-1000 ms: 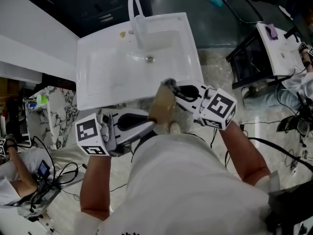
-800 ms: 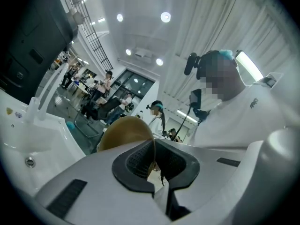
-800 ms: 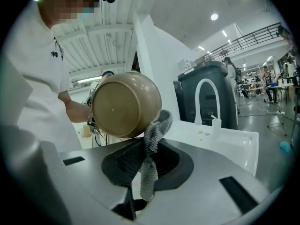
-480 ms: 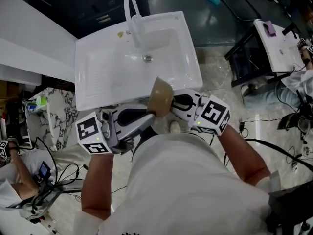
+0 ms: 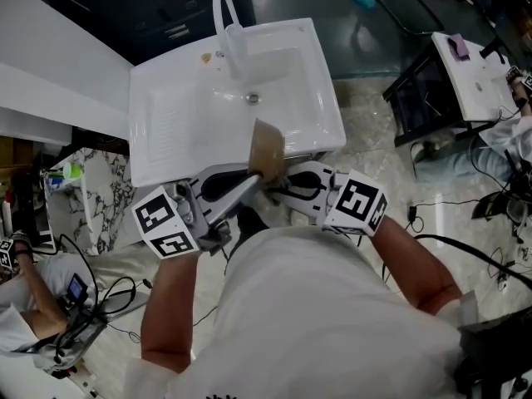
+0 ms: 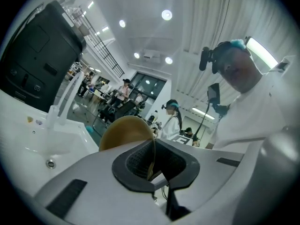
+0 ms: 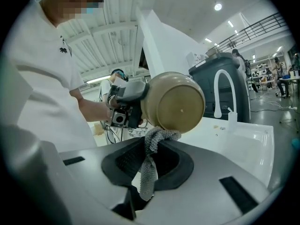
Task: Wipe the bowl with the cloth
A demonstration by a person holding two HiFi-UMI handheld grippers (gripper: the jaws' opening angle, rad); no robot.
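Note:
A tan bowl (image 5: pixel 266 150) is held on edge in front of the person, just before the sink's near rim. My left gripper (image 5: pixel 254 178) is shut on the bowl's rim; in the left gripper view the thin rim (image 6: pixel 151 156) runs between the pads of that gripper (image 6: pixel 151 167). My right gripper (image 5: pixel 275 192) is shut on a grey knitted cloth (image 7: pixel 151 165). The cloth's bunched top (image 7: pixel 161 136) touches the lower outside of the bowl (image 7: pixel 177 102). In the head view the cloth is hidden behind the bowl and jaws.
A white sink (image 5: pixel 179 119) with a curved white tap (image 5: pixel 226 23) and a drain (image 5: pixel 253 98) lies just beyond the bowl. Another white basin (image 5: pixel 475 77) stands at the far right. Cables (image 5: pixel 91 302) and seated people lie around on the marbled floor.
The right gripper with the cloth has slid from the bowl's far top edge down to its near side. The bowl has moved a little toward the sink and turned more on edge.

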